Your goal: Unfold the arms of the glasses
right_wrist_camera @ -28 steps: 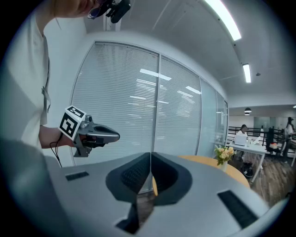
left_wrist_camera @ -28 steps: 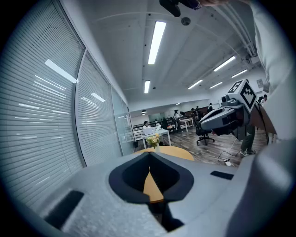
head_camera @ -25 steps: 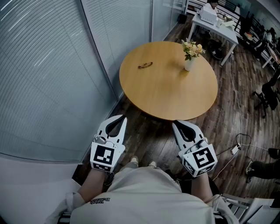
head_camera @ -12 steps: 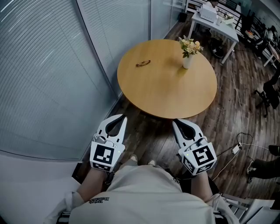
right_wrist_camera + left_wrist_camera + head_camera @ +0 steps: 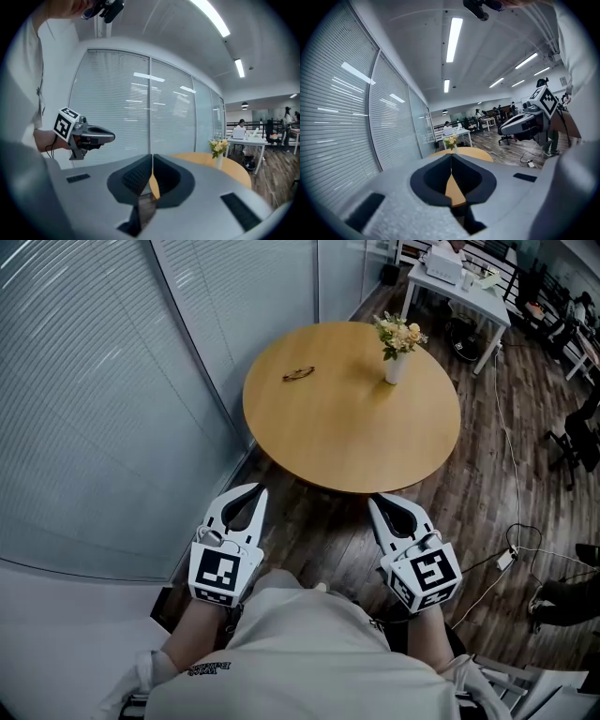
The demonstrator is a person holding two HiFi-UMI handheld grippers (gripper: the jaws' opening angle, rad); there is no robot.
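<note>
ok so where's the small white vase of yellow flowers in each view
Head view: the white vase of yellow flowers is at the upper centre-right, on the far right part of the round wooden table.
Left gripper view: the vase is small, near the centre of the picture.
Right gripper view: the vase is right of centre.
Shared landmark: the round wooden table under it, in all three views.

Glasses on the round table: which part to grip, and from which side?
Probably the front frame near one end, coming from the near side of the table. The glasses lie flat on its far left part, apart from the vase, with the window blinds close on that side. Hinges and arms are too small to make out.
</note>
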